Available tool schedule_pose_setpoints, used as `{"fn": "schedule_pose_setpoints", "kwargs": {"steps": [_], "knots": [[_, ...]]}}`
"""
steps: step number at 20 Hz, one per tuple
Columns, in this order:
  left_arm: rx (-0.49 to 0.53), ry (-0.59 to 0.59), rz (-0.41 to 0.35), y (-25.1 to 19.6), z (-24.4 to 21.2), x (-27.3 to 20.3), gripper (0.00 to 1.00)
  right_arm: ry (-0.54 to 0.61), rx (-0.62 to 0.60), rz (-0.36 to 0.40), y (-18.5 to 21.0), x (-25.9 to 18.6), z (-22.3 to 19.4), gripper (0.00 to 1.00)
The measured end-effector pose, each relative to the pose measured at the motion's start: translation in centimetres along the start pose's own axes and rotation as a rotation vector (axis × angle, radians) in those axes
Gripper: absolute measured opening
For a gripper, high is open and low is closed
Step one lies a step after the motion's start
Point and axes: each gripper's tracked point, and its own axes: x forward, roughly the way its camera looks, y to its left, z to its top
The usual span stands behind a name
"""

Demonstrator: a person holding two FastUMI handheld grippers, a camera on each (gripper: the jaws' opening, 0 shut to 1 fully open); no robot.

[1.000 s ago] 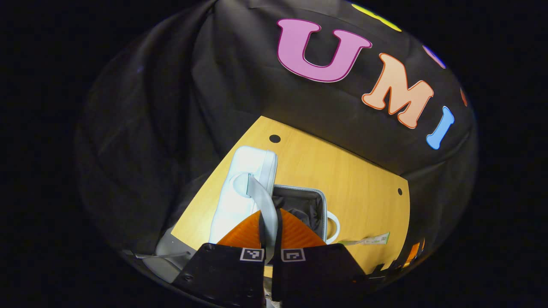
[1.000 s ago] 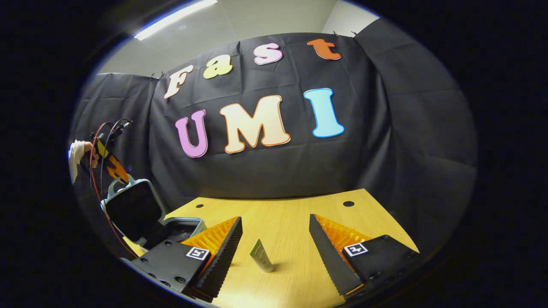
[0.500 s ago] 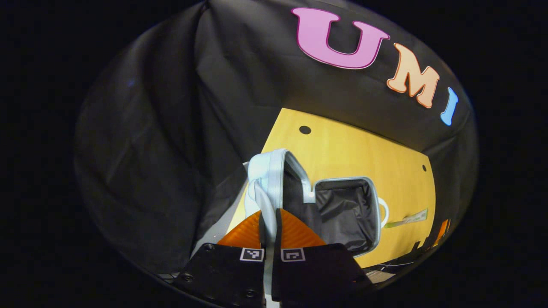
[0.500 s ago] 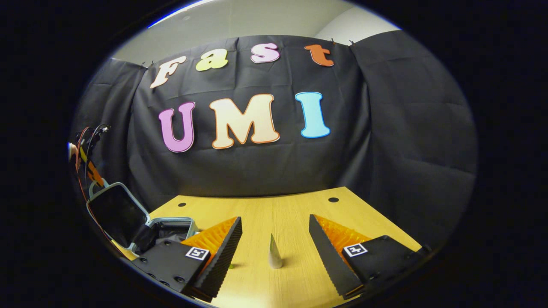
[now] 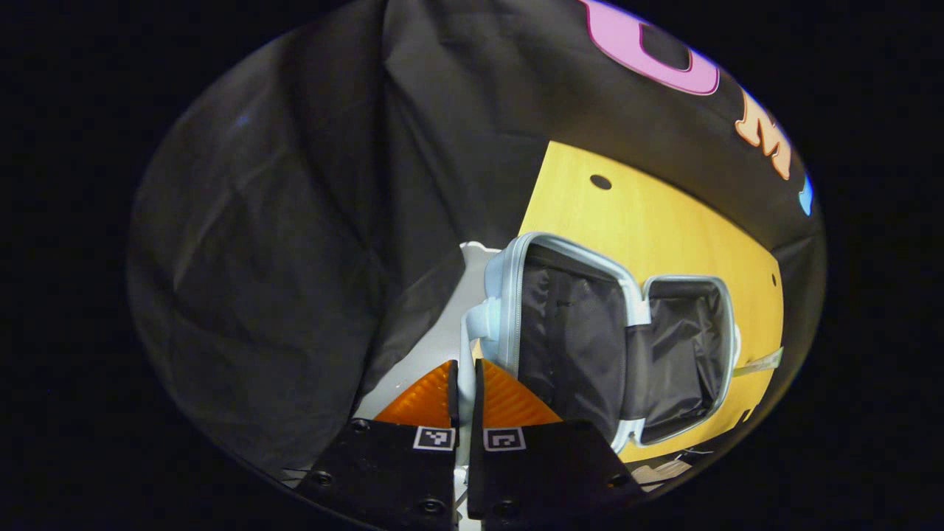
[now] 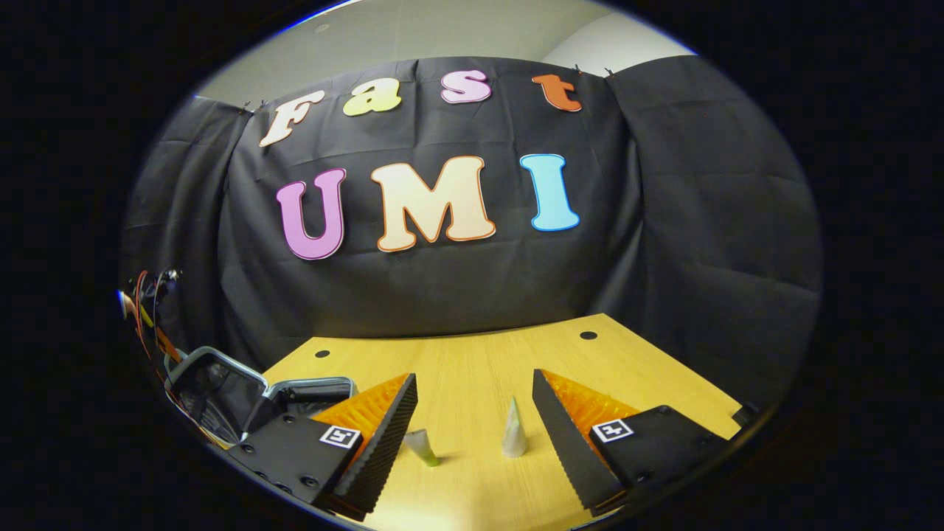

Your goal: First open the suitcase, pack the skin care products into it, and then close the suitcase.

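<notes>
Pinching a pale grey strap handle [image 5: 466,346] between their orange ribbed fingers [image 5: 424,402], the left tongs [image 5: 464,391] hold up the lid of a small light-grey suitcase with a black fabric lining [image 5: 568,332]. In the left gripper view the lid stands tilted open at the left end of the case, and the base [image 5: 686,354] lies flat on the yellow wooden table [image 5: 634,221] to its right, its dark inside showing. In the right gripper view the right tongs [image 6: 472,413] are spread wide, low over the table, gripping nothing. Between their fingers two small skin care tubes stand on the table: a white pointed one [image 6: 513,438] just beside the right finger and a pale green one [image 6: 423,446] touching or just beside the left finger. The open suitcase [image 6: 221,391] sits at the far left of that view, well apart from the tubes.
</notes>
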Motion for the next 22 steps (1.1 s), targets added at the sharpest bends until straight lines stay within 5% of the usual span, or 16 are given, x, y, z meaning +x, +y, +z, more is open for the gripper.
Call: {"fn": "schedule_pose_setpoints", "kwargs": {"steps": [13,15,17,20,22], "knots": [[0.090,0.116,0.086,1.3,-2.9,1.9,0.03,0.015,0.012,-0.057,-0.8,-0.1,-0.7,0.98],[0.068,0.110,0.096,1.3,-2.9,2.0,0.12,0.021,0.004,-0.059,-1.1,-0.2,-0.8,0.98],[0.039,0.097,0.125,1.3,-3.1,1.8,0.34,0.031,0.001,-0.050,-1.3,0.0,-1.2,0.98],[0.038,0.062,0.184,2.0,-3.4,-0.2,0.99,0.054,0.015,-0.024,-1.9,0.7,-2.1,0.98],[0.019,0.054,0.174,0.1,-4.1,-2.4,1.00,0.075,0.022,0.005,-2.4,1.4,-2.9,0.94]]}}
